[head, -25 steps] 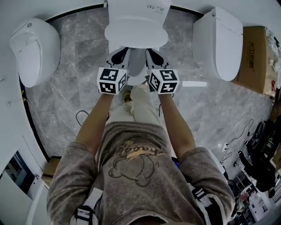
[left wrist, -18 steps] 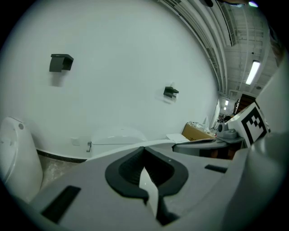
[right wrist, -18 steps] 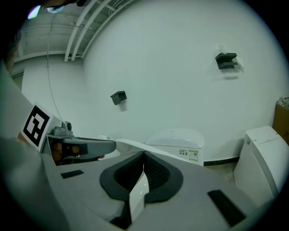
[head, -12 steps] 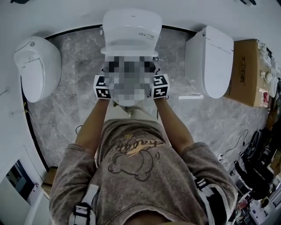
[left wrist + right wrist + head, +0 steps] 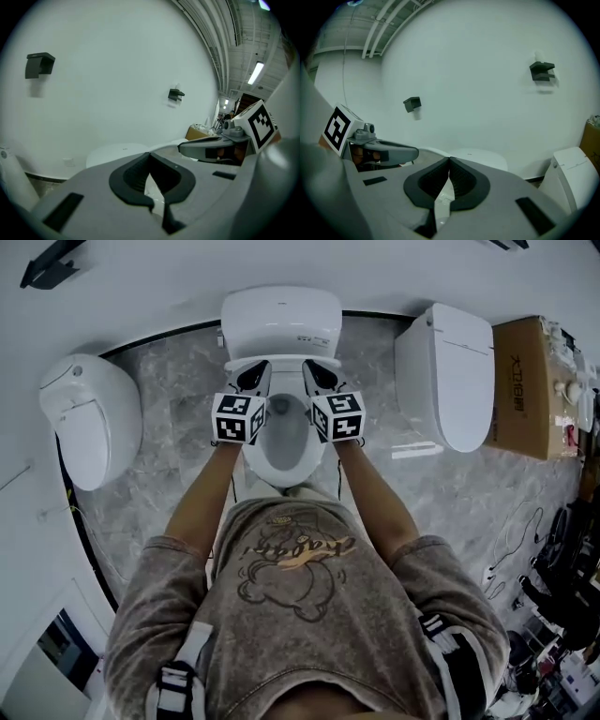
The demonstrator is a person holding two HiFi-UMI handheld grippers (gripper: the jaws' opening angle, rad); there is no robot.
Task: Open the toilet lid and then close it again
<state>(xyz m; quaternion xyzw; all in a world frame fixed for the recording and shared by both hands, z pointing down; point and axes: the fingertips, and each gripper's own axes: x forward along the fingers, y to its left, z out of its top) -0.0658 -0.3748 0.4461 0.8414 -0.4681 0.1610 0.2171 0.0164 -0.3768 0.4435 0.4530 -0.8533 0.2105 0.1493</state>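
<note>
The middle white toilet has its lid (image 5: 281,320) raised against the tank, so the seat and open bowl (image 5: 286,437) show below. My left gripper (image 5: 255,378) and right gripper (image 5: 319,376) sit side by side over the back of the bowl, tips at the lid's lower part. Both are shut with nothing between the jaws. I cannot tell whether the tips touch the lid. In the left gripper view the shut left gripper (image 5: 150,154) points at the lid (image 5: 115,152). The right gripper (image 5: 450,160) likewise faces the lid (image 5: 480,159).
A closed toilet (image 5: 94,418) stands at the left and another (image 5: 450,371) at the right. A cardboard box (image 5: 530,385) sits beyond the right one. Cables (image 5: 525,521) lie on the marble floor. The person's body fills the lower head view.
Both grippers moved up the picture toward the wall. The lid swung from tilted over the bowl to upright, and the bowl is now uncovered.
</note>
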